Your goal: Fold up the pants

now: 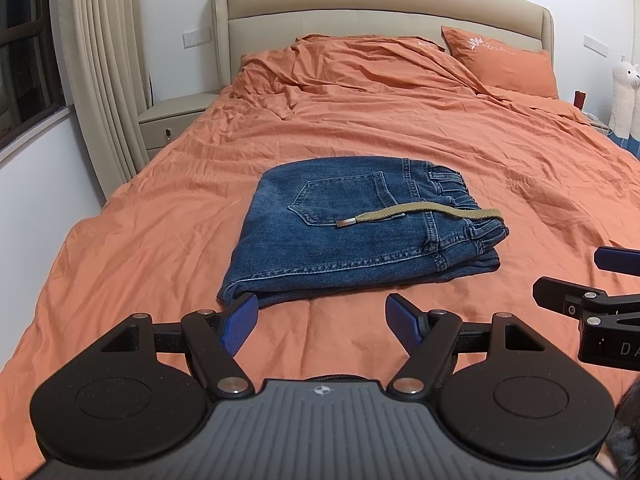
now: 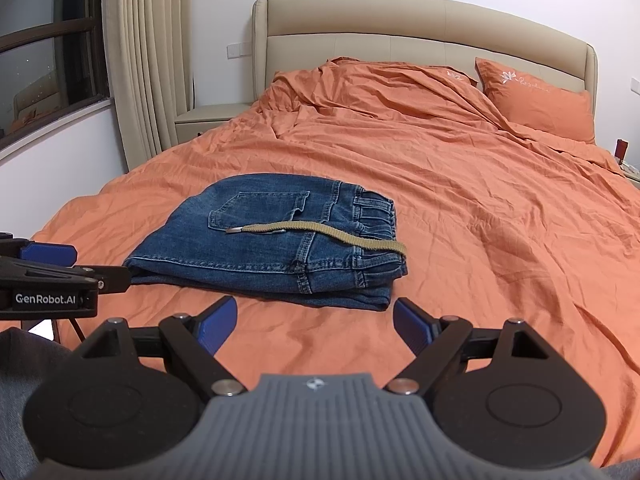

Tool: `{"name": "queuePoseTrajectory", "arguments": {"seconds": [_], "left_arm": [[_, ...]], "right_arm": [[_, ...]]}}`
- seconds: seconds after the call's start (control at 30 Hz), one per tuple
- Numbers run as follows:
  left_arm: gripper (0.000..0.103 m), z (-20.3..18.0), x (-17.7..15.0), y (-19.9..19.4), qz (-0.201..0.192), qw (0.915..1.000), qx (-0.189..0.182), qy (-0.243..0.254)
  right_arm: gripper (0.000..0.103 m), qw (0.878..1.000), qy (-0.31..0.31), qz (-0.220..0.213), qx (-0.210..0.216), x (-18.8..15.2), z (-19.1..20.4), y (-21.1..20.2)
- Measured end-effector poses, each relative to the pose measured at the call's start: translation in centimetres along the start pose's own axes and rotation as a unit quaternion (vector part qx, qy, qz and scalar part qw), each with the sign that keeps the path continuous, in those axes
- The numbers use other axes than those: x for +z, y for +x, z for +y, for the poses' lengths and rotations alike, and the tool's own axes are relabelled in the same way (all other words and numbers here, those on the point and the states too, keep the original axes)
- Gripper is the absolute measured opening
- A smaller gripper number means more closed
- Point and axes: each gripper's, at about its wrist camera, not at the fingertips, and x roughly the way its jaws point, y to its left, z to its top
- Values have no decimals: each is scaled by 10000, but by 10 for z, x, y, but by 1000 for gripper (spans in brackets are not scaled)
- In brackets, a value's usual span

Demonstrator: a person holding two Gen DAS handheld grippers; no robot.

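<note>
Both claws, the left gripper (image 1: 321, 322) and right gripper (image 2: 315, 322), hover released and empty before the folded blue denim pants (image 1: 352, 236) on the orange bedsheet (image 1: 160, 208); snagging the loose khaki woven drawstring (image 1: 420, 212) could drag the fold apart

From my remote seat: faded blue denim pants (image 1: 340, 236), stitched seams rough, woven khaki drawstring (image 1: 424, 212) tipped in shiny metal, on a bed (image 1: 160, 216) of creased matt orange cotton; the headboard (image 1: 380, 8) looks smooth beige leather.
</note>
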Motion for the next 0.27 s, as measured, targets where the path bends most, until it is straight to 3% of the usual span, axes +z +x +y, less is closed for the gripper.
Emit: {"name": "queuePoseTrajectory", "arguments": {"seconds": [0.27], "left_arm": [[85,0,1,-1,-25,10000,-20,43]], "right_arm": [[82,10000,9,23,-6,-1,0,-1]]}}
